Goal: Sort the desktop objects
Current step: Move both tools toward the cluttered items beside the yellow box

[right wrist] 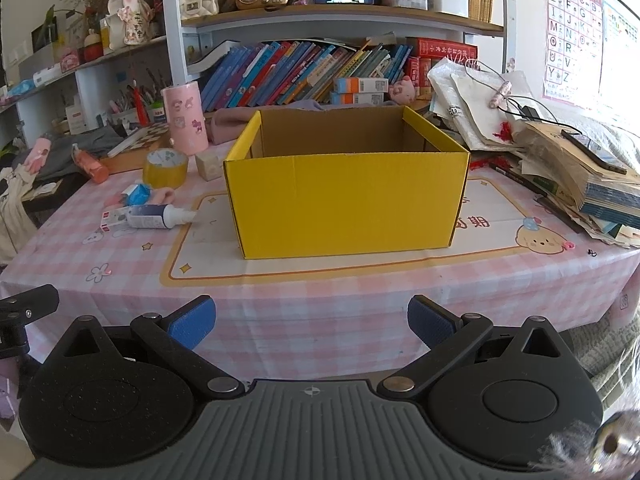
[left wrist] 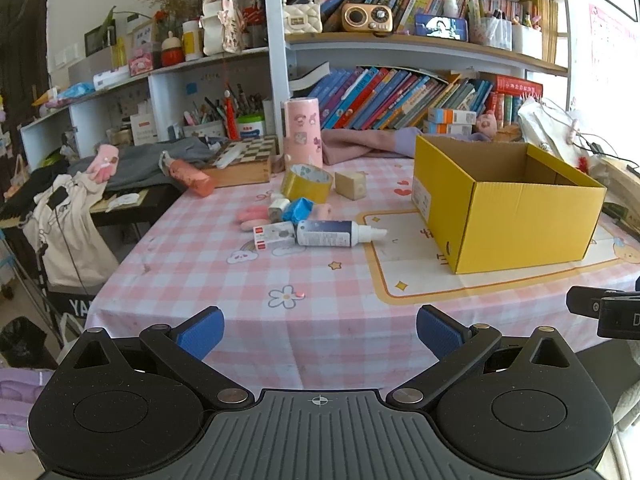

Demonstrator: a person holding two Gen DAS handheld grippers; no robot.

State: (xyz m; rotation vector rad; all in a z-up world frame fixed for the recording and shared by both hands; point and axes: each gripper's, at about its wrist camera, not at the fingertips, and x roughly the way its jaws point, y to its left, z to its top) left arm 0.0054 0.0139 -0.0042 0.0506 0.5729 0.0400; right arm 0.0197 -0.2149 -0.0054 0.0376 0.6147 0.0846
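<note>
Both jaws stand wide and empty: left gripper (left wrist: 320, 332) and right gripper (right wrist: 311, 322) hang over the near edge of the tabletop (left wrist: 320, 280). A yellow box (right wrist: 344, 196) sits open-topped in the middle. Left of it lie a bottle (left wrist: 340, 233), a tape roll (left wrist: 306, 182) and small bits.

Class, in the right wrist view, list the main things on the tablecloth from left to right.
Orange bottle lying down → yellow tape roll → white spray bottle → open yellow cardboard box → stack of books and papers.
</note>
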